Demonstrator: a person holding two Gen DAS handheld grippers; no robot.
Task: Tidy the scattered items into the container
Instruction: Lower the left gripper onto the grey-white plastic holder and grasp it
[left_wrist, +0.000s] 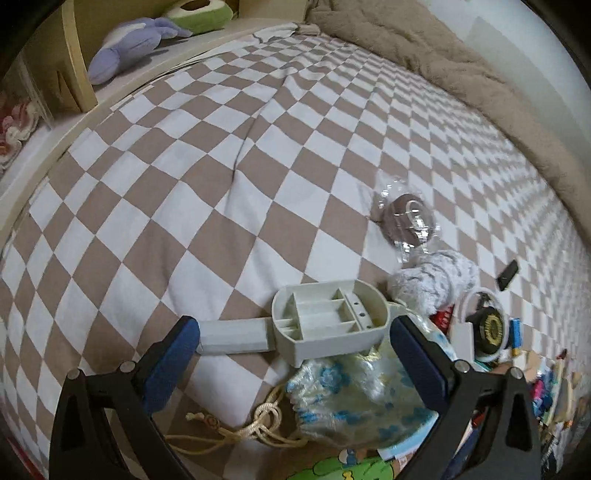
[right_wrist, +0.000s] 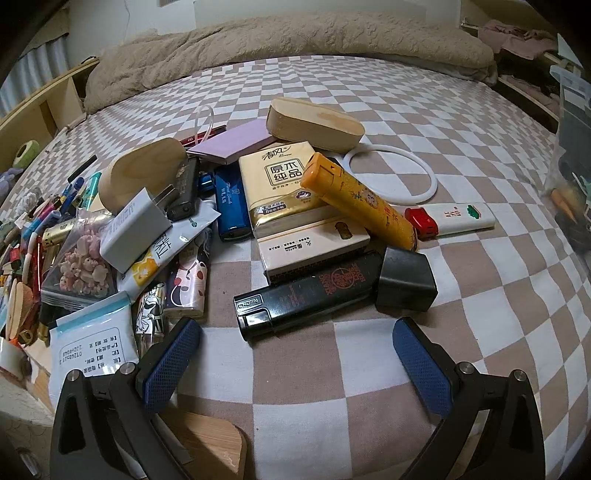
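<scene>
Left tongs (left_wrist: 295, 341): spread wide, blue pads apart, gripping nothing, poised over the checkered bed (left_wrist: 207, 155).
Between the left pads: a grey-white compartment tray (left_wrist: 328, 317) with a flat handle (left_wrist: 234, 336) pointing left; its dividers show bare cells.
Just below the tray: a blue-and-yellow drawstring pouch (left_wrist: 354, 395), touching the tray's near side, its cream cord (left_wrist: 258, 424) trailing left on the bed.
Right of the tray: a fluffy white bundle (left_wrist: 432, 284), then a round white-rimmed case with a dark disc (left_wrist: 484, 325); further right the clutter is too blurred to tell.
Beyond the bundle: a brown round thing in clear wrap (left_wrist: 406, 221), alone on the checks.
Far edge of the bed: a tan blanket (left_wrist: 443, 59); a purple plush (left_wrist: 129, 44) lies on the headboard shelf.
Right tongs (right_wrist: 297, 345): wide apart, nothing between the pads, over bare checks.
Just ahead of the right tongs: a black lighter (right_wrist: 306, 295), lying flat, touching a black cap block (right_wrist: 404, 280).
Behind it: a matchbox (right_wrist: 314, 247), a tissue pack (right_wrist: 280, 184) and an orange tube (right_wrist: 358, 199) leaning across both.
Right of the tube: a white lighter with red head (right_wrist: 450, 221).
Left: a heap with a white plug charger (right_wrist: 136, 229), a blue lighter (right_wrist: 231, 206) and sachets.
Farther: a white ring (right_wrist: 391, 177), a wooden case (right_wrist: 314, 123).
</scene>
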